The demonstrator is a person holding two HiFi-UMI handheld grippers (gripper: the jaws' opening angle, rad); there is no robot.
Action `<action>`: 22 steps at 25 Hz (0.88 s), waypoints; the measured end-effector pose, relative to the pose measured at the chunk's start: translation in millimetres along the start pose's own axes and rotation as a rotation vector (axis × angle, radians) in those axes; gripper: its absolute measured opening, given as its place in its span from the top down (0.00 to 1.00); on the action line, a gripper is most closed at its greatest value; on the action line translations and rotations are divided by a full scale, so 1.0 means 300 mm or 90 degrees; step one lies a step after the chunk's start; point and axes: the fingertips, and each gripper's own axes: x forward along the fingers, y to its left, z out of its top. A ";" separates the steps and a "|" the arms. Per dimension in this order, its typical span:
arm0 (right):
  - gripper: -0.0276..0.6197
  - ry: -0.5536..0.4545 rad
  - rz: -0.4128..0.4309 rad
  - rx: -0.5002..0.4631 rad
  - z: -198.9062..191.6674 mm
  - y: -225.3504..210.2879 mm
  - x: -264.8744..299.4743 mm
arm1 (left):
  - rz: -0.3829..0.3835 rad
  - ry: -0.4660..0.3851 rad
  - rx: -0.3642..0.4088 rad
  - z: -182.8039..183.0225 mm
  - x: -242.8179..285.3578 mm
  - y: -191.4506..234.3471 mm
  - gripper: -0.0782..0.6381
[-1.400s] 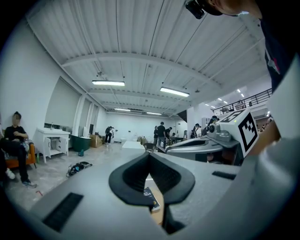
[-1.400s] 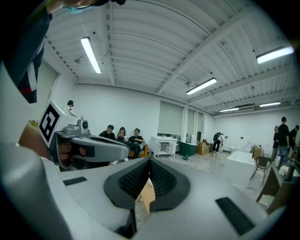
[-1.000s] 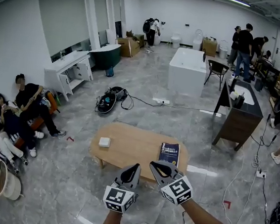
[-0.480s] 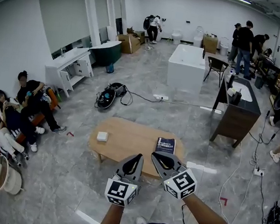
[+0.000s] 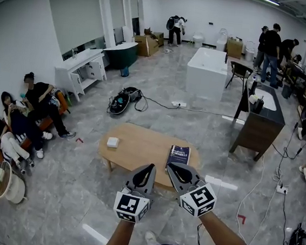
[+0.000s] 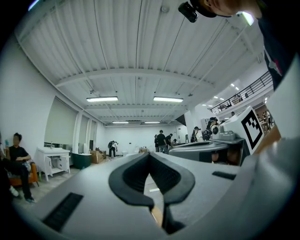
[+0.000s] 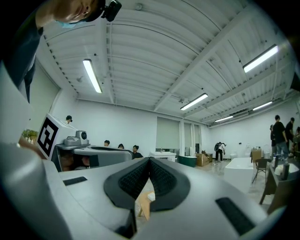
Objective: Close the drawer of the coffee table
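The oval wooden coffee table (image 5: 138, 155) stands on the grey floor ahead of me, with a dark blue book (image 5: 178, 155) and a small white box (image 5: 112, 141) on its top. No drawer shows from this side. My left gripper (image 5: 148, 169) and right gripper (image 5: 170, 166) hover side by side in the air before the table's near edge, both shut with nothing in them. The left gripper view shows its tips (image 6: 150, 154) meeting. In the right gripper view the tips (image 7: 150, 160) also meet, and a sliver of the table (image 7: 142, 206) shows below them.
Several people sit against the left wall (image 5: 18, 116). A dark wood cabinet (image 5: 260, 125) stands to the right and a white bathtub (image 5: 206, 73) behind the table. Cables (image 5: 160, 106) and a bag (image 5: 118, 103) lie on the floor beyond the table. More people stand at the back.
The table sits slightly higher and farther off in the head view than a second ago. Both grippers stay shut and keep their places side by side.
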 end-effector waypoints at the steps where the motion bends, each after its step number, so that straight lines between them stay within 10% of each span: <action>1: 0.94 -0.001 0.001 0.000 0.001 0.007 -0.017 | 0.002 0.000 -0.003 0.002 -0.010 -0.012 0.89; 22: 0.94 -0.010 0.032 -0.029 0.058 0.111 -0.272 | 0.023 -0.010 0.003 0.068 -0.149 -0.250 0.89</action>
